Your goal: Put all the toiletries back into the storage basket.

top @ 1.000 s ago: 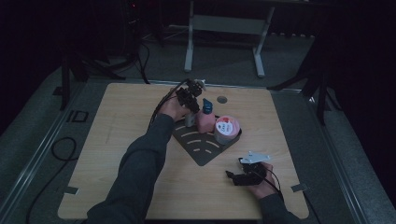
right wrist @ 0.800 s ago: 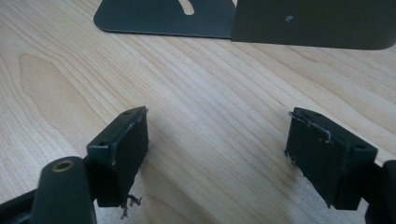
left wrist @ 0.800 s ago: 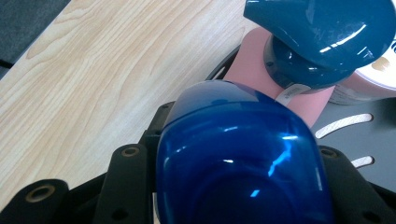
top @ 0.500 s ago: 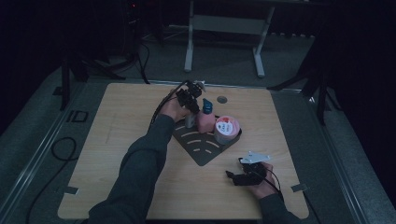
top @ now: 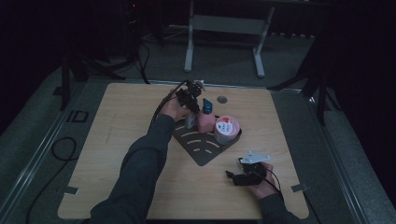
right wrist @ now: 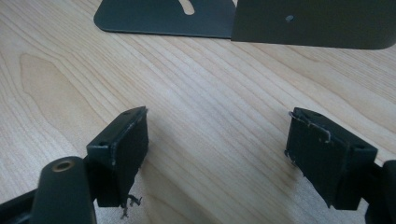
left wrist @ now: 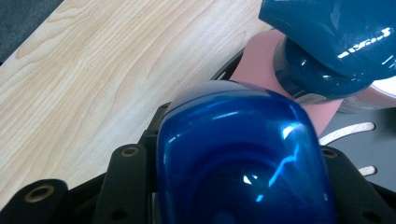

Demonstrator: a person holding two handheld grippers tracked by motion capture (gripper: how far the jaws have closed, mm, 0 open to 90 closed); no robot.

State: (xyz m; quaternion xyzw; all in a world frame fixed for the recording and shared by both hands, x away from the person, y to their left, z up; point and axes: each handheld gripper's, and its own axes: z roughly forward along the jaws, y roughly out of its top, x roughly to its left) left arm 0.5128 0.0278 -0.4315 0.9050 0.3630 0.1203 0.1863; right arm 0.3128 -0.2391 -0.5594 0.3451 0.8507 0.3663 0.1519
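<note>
My left gripper (top: 190, 110) reaches down over the far left end of a dark tray (top: 201, 150) with pale curved slots. In the left gripper view its black fingers (left wrist: 125, 164) sit on either side of a glossy blue cap (left wrist: 243, 158), shut on it. This cap tops a greyish bottle (top: 189, 122) standing on the tray. Right beside it stands a pink bottle (top: 205, 122) with a teal pump top (left wrist: 336, 37), then a pink tub (top: 227, 130) with a white lid. My right gripper (top: 234, 176) (right wrist: 215, 140) rests on the wooden table near the front right, jaws open around bare wood.
The tray's near edge (right wrist: 163, 21) lies just ahead of the right gripper. A small round grommet (top: 222, 99) sits in the table top behind the tray. Cables trail from the left gripper toward the back left. Bare wood spreads left of the tray.
</note>
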